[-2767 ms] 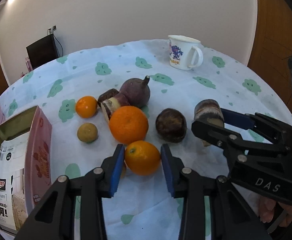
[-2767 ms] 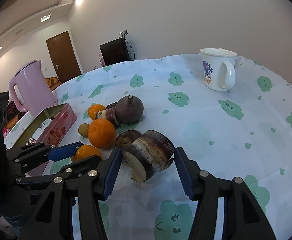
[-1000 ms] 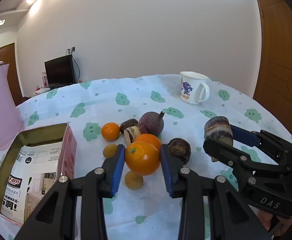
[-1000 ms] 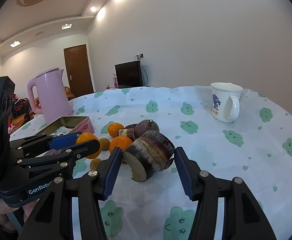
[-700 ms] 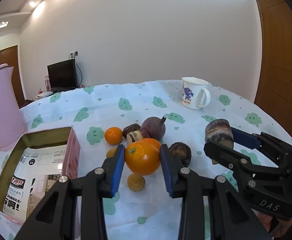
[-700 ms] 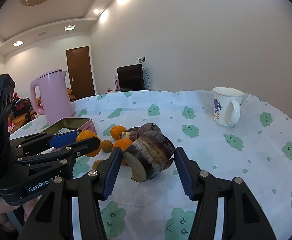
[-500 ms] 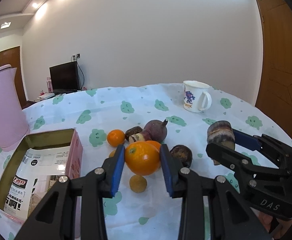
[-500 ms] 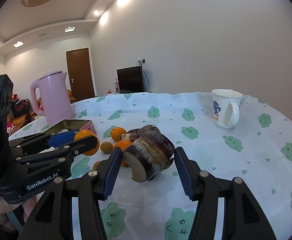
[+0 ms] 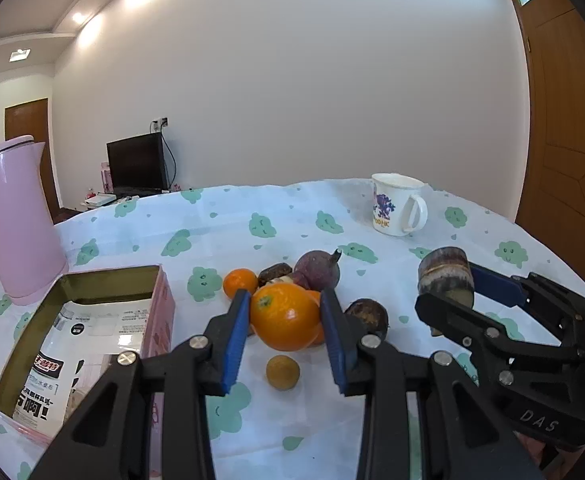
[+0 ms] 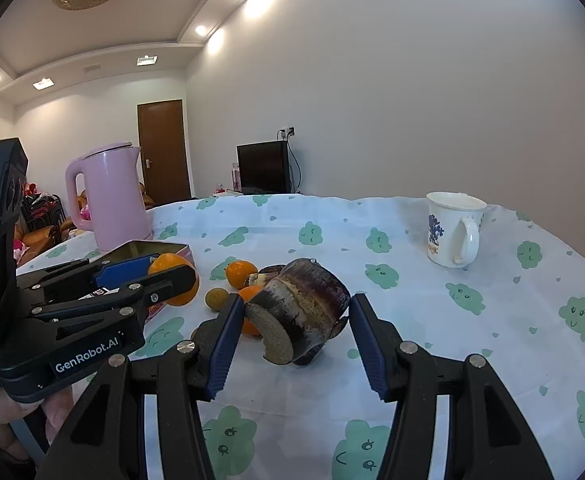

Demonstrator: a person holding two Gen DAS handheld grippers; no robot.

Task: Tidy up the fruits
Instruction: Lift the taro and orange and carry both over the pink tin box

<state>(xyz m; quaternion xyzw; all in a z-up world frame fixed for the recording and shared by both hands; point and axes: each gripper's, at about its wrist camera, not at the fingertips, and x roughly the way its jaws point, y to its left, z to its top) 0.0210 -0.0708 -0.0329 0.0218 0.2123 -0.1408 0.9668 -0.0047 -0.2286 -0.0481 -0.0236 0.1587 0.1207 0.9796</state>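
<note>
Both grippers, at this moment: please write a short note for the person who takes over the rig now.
Left gripper: jaws shut on the orange, held above the table.
Right gripper: jaws shut on the sugarcane piece, also lifted.
On the tablecloth: small orange, beet, dark round fruit, small yellow-brown fruit; open pink tin at left.
Done: two items picked.
Left: place both, then sort the rest.

The room is bright and evenly lit by ceiling spotlights (image 10: 206, 30), which burn out to white glare. Shadows on the tabletop (image 9: 292, 216) are soft and weak. Both views are sharp in the middle, but the fisheye bends the walls and leaves black corners at the edges.
</note>
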